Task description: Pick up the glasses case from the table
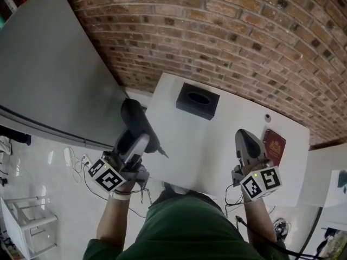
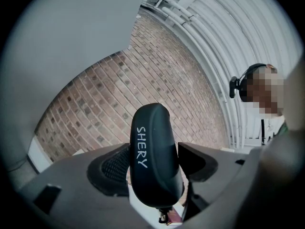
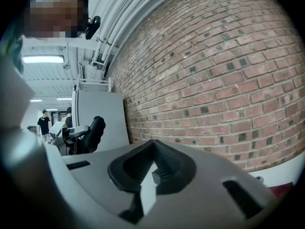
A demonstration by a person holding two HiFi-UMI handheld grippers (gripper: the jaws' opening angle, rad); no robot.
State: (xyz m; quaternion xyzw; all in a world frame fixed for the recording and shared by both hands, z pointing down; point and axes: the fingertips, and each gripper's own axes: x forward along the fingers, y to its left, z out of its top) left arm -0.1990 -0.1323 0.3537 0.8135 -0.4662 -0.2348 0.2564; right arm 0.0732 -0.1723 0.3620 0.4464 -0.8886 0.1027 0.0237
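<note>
A dark oval glasses case (image 1: 135, 115) with white lettering is off the white table (image 1: 217, 145), held in the air over its left edge. My left gripper (image 1: 140, 140) is shut on the case's lower end. In the left gripper view the case (image 2: 152, 142) stands upright between the jaws of the left gripper (image 2: 157, 175) and tilts toward the brick wall. My right gripper (image 1: 246, 142) hovers over the table's near right part. In the right gripper view the right gripper (image 3: 151, 151) has its jaws together with nothing between them.
A black box (image 1: 198, 101) with an opening on top stands at the table's far side. A dark red booklet (image 1: 275, 147) lies beside the right gripper, and a small round thing (image 1: 267, 116) sits beyond it. A grey panel (image 1: 49, 75) leans at the left, against the brick wall.
</note>
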